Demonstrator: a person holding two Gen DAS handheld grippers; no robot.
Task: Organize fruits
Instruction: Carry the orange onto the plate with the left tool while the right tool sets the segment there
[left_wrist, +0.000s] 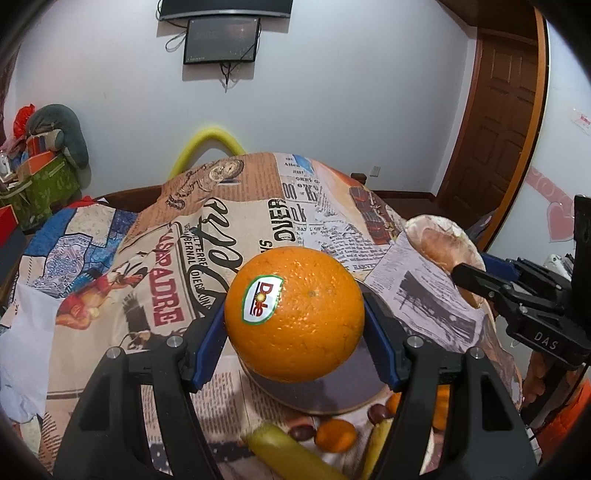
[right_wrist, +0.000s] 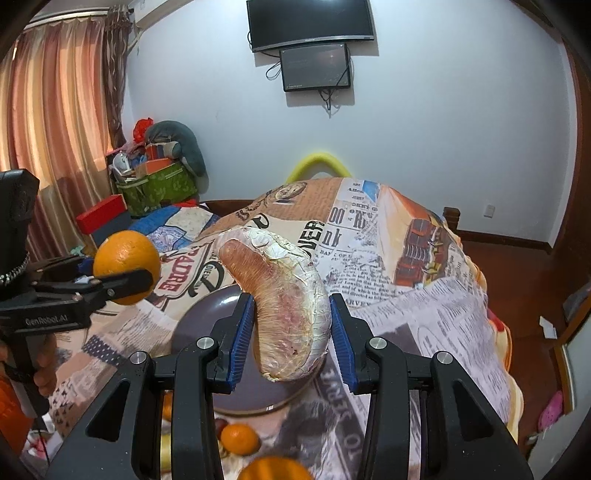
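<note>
Carrying two fruits at once over a newspaper-print cloth (left_wrist: 110, 288), we have the left gripper (left_wrist: 294, 325) clenched on a large orange (left_wrist: 295, 314) with a brand sticker, its blue pads (left_wrist: 380, 343) pressed against either flank, while the right gripper (right_wrist: 291, 332) grasps a peeled pomelo wedge (right_wrist: 288, 295), curved and wrapped in pale membrane, near its lower end. Both fruits hang in the air above a dark round plate (right_wrist: 207, 317), the orange to the left of the wedge and well apart from it in the right wrist view. Small tangerines (right_wrist: 240, 437), a few dark date-like fruits (left_wrist: 303, 432) and what looks like a banana (left_wrist: 280, 446) lie on the cloth at the near rim of the plate. We judge the step in hand to be setting these two on the plate, and doing it well means lowering each fruit until it rests on the dish before the pads let go, since the orange would roll off the shallow rim if dropped. The wedge is soft and held off-centre, so its far tip may sag or swing; we should lay it down along its curve, near the right side, leaving the orange the left half. The two grippers should descend without crossing paths.
</note>
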